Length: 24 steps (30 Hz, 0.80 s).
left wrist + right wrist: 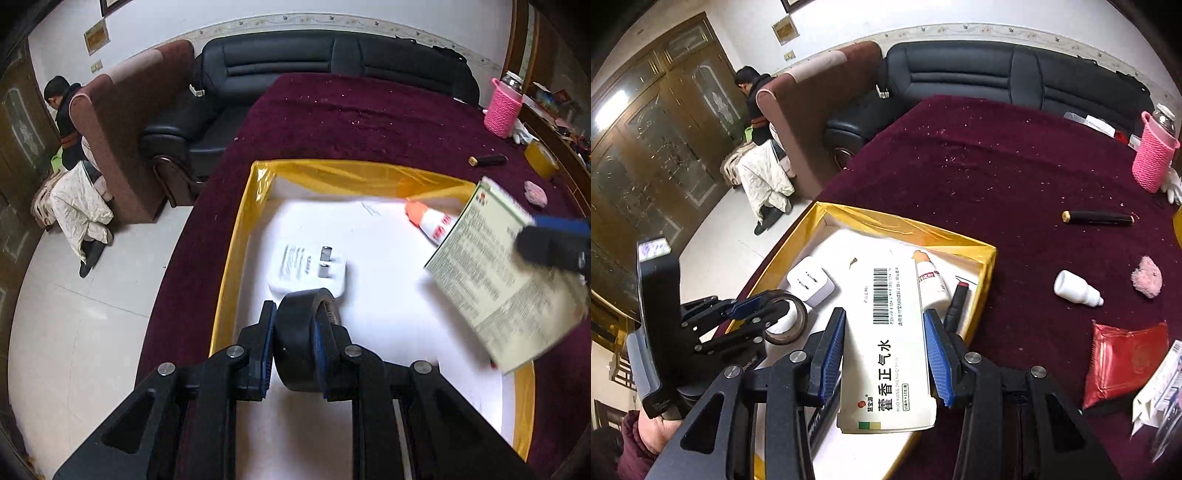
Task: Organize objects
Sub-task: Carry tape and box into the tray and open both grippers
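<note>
Left wrist view, left gripper (pixel 304 343) clamped tape roll (pixel 304 339) over tray (pixel 236 258) w/ charger (pixel 308 267), right gripper (pixel 888 354) gripped medicine box (pixel 886 347), glue tube (pixel 931 282) beside, pen (pixel 1099 218) & dropper bottle (pixel 1076 288) on cloth.

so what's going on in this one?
A person is sorting loose items into a yellow-rimmed box on a maroon-covered table, one gripper per hand. The left gripper has its jaws shut on a roll of black tape over the box. The right gripper holds a white medicine box above it, between its jaws. A white charger and a glue tube already lie inside. A white bottle, black pen and red pouch remain on the cloth.
</note>
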Each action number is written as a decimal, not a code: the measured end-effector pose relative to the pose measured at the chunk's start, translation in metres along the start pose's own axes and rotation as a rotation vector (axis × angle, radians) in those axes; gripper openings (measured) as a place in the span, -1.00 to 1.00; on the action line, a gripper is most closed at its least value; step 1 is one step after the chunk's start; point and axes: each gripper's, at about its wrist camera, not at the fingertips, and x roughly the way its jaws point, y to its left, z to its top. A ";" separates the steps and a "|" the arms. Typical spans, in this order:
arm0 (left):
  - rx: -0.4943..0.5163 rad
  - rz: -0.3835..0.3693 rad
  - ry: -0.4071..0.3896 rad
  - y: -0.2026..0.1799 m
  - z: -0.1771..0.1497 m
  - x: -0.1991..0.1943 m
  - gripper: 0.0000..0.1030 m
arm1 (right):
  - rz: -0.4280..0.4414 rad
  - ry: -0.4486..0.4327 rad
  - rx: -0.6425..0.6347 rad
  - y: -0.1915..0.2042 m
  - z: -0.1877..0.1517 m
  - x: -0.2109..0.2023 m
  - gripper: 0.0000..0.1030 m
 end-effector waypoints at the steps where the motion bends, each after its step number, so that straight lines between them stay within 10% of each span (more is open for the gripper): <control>1: 0.004 0.005 0.000 -0.001 0.004 0.002 -0.64 | -0.004 0.003 0.002 0.001 0.002 0.004 -0.10; 10: -0.053 0.011 -0.006 0.013 0.025 0.017 -0.55 | -0.043 0.013 0.023 0.004 0.019 0.037 -0.10; 19: -0.074 -0.095 -0.055 0.017 0.012 -0.015 0.59 | -0.083 0.014 0.006 0.010 0.026 0.053 -0.10; 24: -0.140 -0.188 -0.059 0.029 -0.006 -0.038 0.62 | -0.086 0.012 -0.003 0.010 0.028 0.049 -0.06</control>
